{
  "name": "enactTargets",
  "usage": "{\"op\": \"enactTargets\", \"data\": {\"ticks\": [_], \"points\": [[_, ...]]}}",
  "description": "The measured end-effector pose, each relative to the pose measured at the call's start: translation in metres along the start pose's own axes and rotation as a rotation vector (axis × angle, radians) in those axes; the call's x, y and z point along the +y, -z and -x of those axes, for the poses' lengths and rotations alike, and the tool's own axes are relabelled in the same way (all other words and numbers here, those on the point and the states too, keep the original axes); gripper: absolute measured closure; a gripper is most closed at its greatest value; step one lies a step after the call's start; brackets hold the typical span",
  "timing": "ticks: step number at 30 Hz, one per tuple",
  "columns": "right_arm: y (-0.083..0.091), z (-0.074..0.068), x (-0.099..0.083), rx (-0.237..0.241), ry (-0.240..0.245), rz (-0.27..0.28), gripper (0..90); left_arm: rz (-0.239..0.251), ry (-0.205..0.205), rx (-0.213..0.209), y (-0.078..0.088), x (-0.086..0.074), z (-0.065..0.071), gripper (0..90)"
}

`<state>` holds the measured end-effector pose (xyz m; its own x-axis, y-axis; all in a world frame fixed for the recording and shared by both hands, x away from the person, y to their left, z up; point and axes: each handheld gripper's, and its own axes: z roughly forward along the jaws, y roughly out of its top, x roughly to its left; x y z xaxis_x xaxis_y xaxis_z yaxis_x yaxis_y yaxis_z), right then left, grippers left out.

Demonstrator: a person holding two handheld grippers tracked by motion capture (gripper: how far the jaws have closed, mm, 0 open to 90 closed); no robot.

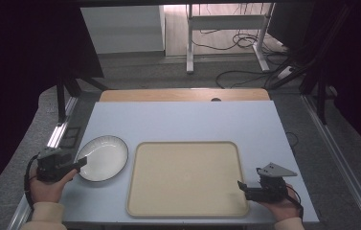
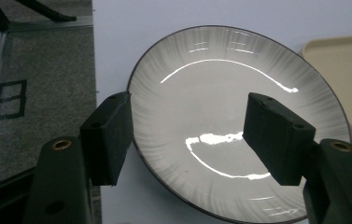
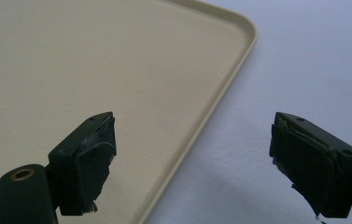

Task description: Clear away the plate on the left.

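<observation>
pale blue desk [image 1: 183,122] with a wood strip [image 1: 184,95] along its far edge, grey carpet floor [image 1: 168,72] around it, white metal frame legs [image 1: 226,28] at the back, black cables [image 1: 245,43] sprawled on the floor, dark curtains [image 1: 20,52] either side, bright patch up top

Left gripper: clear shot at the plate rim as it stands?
Probably yes. The left gripper is open, its fingers straddling the near rim of the plate, with nothing between them. The tray sits beside it, out of the way.

Left gripper [image 2: 190,140] over the plate [image 2: 229,88]

Its jaws stood wide apart, straddling the plate's near rim; a beige tray [image 2: 346,74] lay just beside.
</observation>
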<state>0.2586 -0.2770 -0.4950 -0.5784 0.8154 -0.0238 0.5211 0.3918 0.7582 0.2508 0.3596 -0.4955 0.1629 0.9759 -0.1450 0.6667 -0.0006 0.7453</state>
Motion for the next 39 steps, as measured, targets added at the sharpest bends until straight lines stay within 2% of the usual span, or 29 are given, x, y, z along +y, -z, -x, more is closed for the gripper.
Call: {"op": "enactTargets", "data": {"ticks": [3, 16, 23, 24, 27, 39], "points": [[0.000, -0.001, 0.000, -0.003, 0.005, -0.003, 14.9, 0.008, 0.028, 0.009, 0.001, 0.000, -0.006, 33.2], [-0.001, 0.000, 0.001, -0.019, 0.008, 0.002, 15.0, 0.003, 0.084, 0.009, -0.006, 0.000, -0.024, 36.5], [-0.002, 0.000, 0.000, -0.015, 0.006, -0.008, 15.0, -0.019, 0.093, -0.020, -0.016, 0.004, -0.026, 38.9], [-0.002, 0.000, -0.001, -0.016, 0.006, -0.008, 15.0, -0.027, 0.106, -0.038, -0.020, 0.005, -0.027, 38.8], [-0.003, 0.000, -0.001, -0.018, 0.006, -0.010, 15.1, -0.036, 0.118, -0.053, -0.024, 0.005, -0.028, 39.3], [-0.006, -0.002, -0.001, -0.020, 0.009, -0.028, 15.3, -0.079, 0.166, -0.097, -0.043, 0.006, -0.039, 47.8]]}}
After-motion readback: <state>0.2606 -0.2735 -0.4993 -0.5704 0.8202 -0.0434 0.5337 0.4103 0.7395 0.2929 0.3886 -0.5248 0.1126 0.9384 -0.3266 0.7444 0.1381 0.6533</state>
